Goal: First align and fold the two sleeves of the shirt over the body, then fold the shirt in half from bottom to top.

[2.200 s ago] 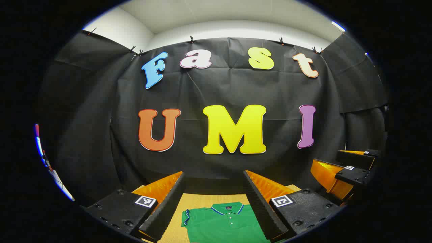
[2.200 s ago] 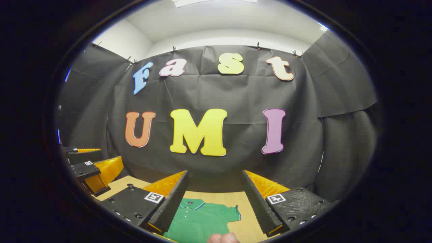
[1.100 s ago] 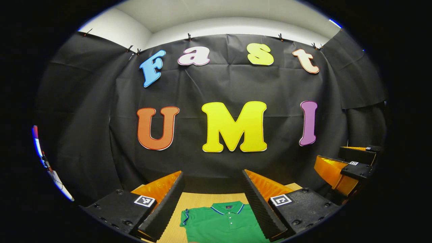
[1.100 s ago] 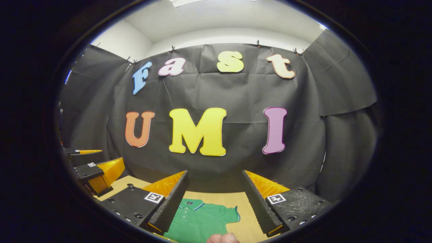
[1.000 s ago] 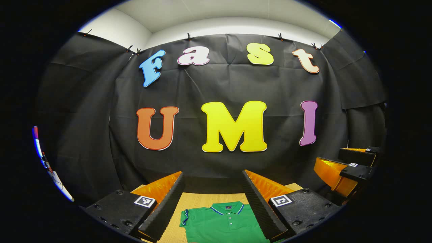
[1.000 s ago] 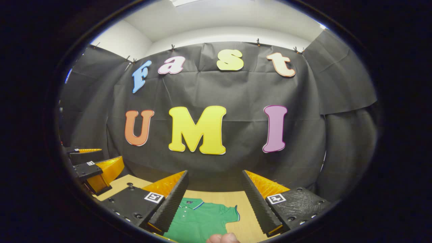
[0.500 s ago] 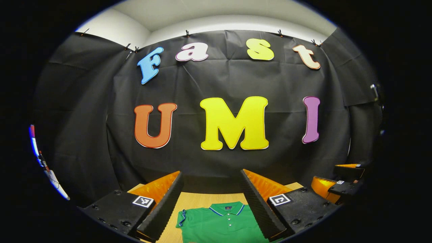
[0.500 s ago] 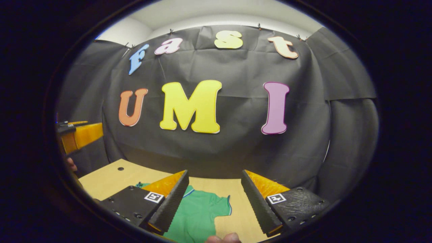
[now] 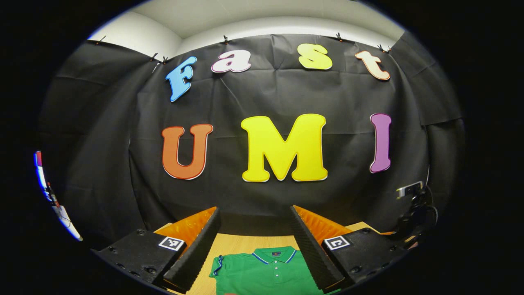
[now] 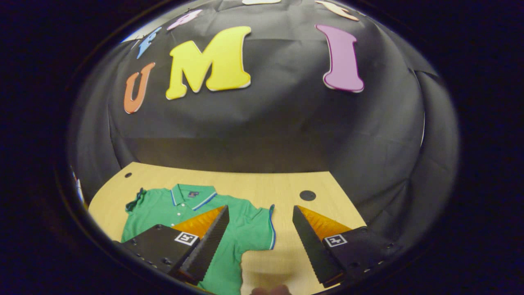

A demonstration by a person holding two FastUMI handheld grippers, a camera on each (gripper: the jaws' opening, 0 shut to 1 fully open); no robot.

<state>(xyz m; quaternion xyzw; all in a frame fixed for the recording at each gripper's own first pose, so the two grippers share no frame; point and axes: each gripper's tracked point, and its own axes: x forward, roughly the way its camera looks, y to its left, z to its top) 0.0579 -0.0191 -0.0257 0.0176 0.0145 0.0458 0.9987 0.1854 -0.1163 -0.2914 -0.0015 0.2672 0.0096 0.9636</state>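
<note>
A green polo shirt (image 10: 245,229) with blue-trimmed collar and sleeves lies flat on the wooden table (image 10: 286,184), collar toward the far wall. In the right gripper view my right gripper (image 10: 260,209) is open above the shirt's right short sleeve (image 10: 262,223), not touching it. The left sleeve (image 10: 135,200) looks bunched near the collar. In the left gripper view the shirt (image 9: 266,272) shows low between the fingers of my open left gripper (image 9: 254,212), which is held higher and level. A dark part of the right gripper (image 9: 413,209) shows at the right edge.
Black cloth walls close the table at the back and right. A round black spot (image 10: 307,195) marks the table right of the shirt, a smaller one (image 10: 128,175) at the far left. A person's fingertip (image 10: 270,290) shows at the bottom edge.
My right gripper has tipped down and dropped toward the table over the shirt's right sleeve. My left gripper has hardly moved. Both stay open.
</note>
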